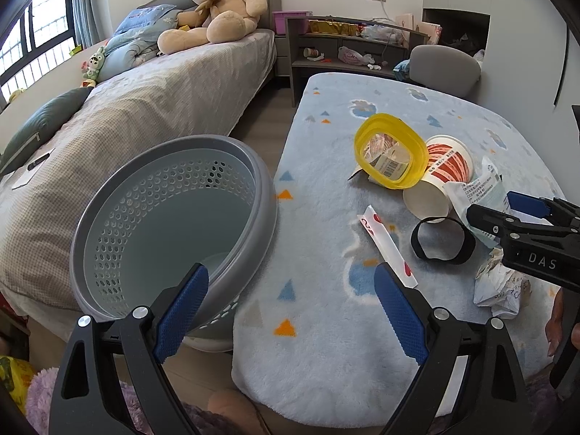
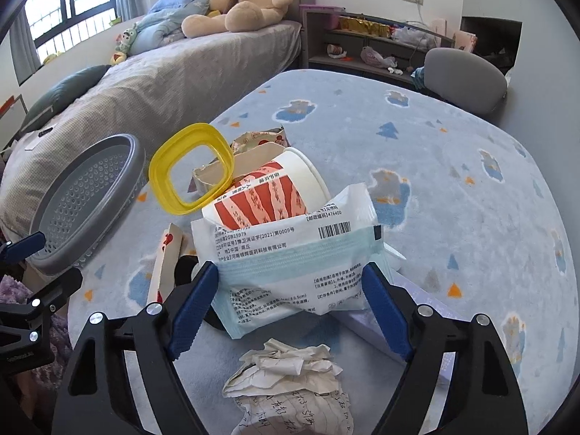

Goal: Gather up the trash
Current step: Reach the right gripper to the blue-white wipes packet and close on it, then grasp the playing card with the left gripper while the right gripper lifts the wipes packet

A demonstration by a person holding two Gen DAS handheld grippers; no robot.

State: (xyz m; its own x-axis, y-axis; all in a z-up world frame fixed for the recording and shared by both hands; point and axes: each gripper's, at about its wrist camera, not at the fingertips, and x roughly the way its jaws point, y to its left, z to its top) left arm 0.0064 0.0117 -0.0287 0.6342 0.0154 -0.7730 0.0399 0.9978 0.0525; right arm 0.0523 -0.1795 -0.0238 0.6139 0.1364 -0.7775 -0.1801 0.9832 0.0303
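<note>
Trash lies in a heap on the blue rug (image 1: 326, 326). A white and green mask packet (image 2: 290, 253) leans on a red-striped paper cup (image 2: 261, 195), and my right gripper (image 2: 290, 268) is shut on the packet, a pad against each of its side edges. In the left wrist view that gripper (image 1: 493, 204) reaches in from the right with the packet (image 1: 482, 188) at its tips. A yellow lid ring (image 1: 420, 152), a black band (image 1: 440, 260), a heart-printed strip (image 1: 386, 246) and crumpled paper (image 2: 290, 380) lie around. My left gripper (image 1: 290, 272) is open over the rug beside the grey basket (image 1: 264, 195).
The bed (image 1: 145, 116) with a teddy bear (image 1: 217, 11) runs along the left, close behind the basket. A desk shelf (image 1: 348, 47) and a grey chair (image 1: 446, 69) stand at the far end. A pale flat box (image 2: 417, 308) lies under the packet's right side.
</note>
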